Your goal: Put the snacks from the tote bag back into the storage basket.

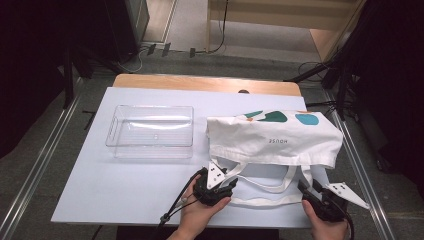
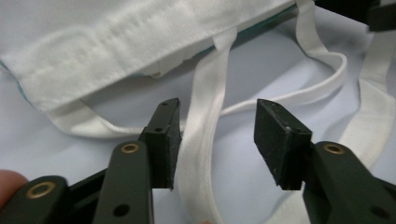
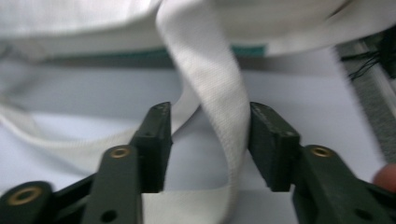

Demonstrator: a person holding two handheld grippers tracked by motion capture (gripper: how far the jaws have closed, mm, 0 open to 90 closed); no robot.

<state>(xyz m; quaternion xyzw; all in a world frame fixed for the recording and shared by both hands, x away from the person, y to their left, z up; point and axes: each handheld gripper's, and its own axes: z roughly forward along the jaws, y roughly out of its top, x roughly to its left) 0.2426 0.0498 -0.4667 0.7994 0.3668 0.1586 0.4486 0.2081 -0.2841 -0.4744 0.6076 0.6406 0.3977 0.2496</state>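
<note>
A white cloth tote bag (image 1: 272,140) with teal and blue shapes lies flat on the right half of the white table (image 1: 125,190), its two straps (image 1: 265,187) trailing toward me. My left gripper (image 1: 222,182) sits at the bag's near left corner. In the left gripper view, a strap (image 2: 205,116) runs between the parted jaws (image 2: 217,112), close to the left pad. My right gripper (image 1: 306,190) is at the near right. There a curled strap (image 3: 219,93) stands between the jaws (image 3: 210,116), brushing the right pad, with a gap on the left.
An empty clear plastic tray (image 1: 150,131) rests on the table's left half, well apart from the bag. Beyond the table's far wooden edge (image 1: 205,82) is grey floor with cables. Metal rails run along both sides.
</note>
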